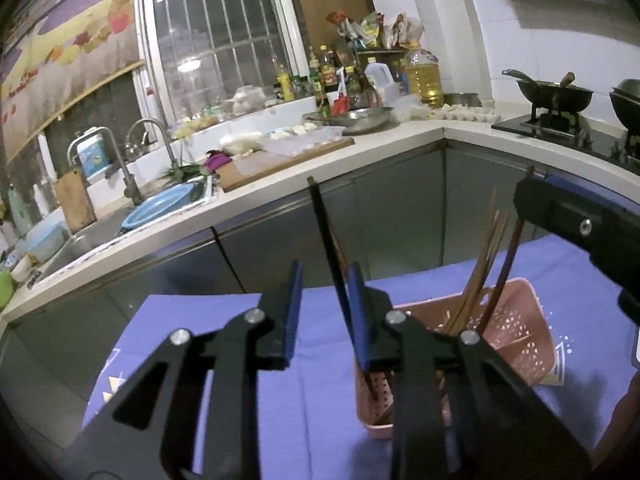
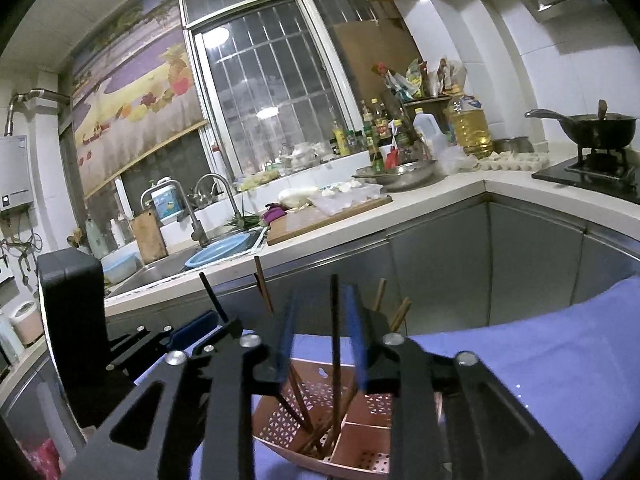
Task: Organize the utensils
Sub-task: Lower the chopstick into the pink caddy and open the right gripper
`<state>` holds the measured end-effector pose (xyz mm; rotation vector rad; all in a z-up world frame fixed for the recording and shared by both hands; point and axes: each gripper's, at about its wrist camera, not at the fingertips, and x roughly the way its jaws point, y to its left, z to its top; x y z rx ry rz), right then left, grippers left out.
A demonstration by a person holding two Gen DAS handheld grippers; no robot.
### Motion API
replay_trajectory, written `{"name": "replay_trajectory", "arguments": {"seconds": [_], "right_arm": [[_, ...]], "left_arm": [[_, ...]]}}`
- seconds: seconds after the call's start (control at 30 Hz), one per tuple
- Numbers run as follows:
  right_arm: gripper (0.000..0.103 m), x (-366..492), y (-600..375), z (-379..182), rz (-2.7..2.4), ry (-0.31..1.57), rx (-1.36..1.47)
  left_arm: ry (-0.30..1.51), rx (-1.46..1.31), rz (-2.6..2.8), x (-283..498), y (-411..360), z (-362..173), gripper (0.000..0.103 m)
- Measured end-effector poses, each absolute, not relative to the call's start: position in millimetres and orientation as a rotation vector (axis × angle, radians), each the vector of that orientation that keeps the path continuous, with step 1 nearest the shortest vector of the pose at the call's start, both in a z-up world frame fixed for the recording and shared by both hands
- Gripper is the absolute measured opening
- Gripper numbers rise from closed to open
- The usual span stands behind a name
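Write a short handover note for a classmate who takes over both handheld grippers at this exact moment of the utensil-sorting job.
Left gripper: open, a dark chopstick standing by its right finger; whether they touch is unclear.
Right gripper: open, directly over the holder; a dark upright chopstick stands between its fingers, unclamped.
Things: the pink perforated plastic utensil holder sits on the blue tablecloth. Several brown wooden chopsticks already stand in it, all in one compartment; the compartment beside it looks empty.
Done: chopsticks are in the holder.
Left: no loose utensils are visible; check outside these views before finishing.
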<state>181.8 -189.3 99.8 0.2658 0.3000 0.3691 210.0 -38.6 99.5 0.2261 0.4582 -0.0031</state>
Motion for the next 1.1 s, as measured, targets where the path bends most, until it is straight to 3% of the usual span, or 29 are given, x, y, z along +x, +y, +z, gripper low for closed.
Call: {"name": "replay_trajectory", "arguments": {"seconds": [0.27, 0.6, 0.7, 1.1], "right_arm": [[0.047, 174.5, -191.6, 104.1, 0.357, 0.268, 0.27], [0.048, 156.5, -191.0, 113.7, 0.356, 0.223, 0.253], [0.048, 147.8, -191.8, 117.4, 0.351, 0.204, 0.248], [0.048, 108.0, -196.9, 130.8, 0.348, 0.158, 0.245]], "left_arm": [[0.471, 0.221, 0.0, 211.2, -34.3, 93.7, 0.022], [0.465, 0.215, -0.002, 209.3, -33.3, 95.6, 0.023], [0.451, 0.21, 0.0, 201.7, -31.6, 98.7, 0.036], [0.412, 0.202, -0.014, 166.4, -28.7, 118.1, 0.036]]}}
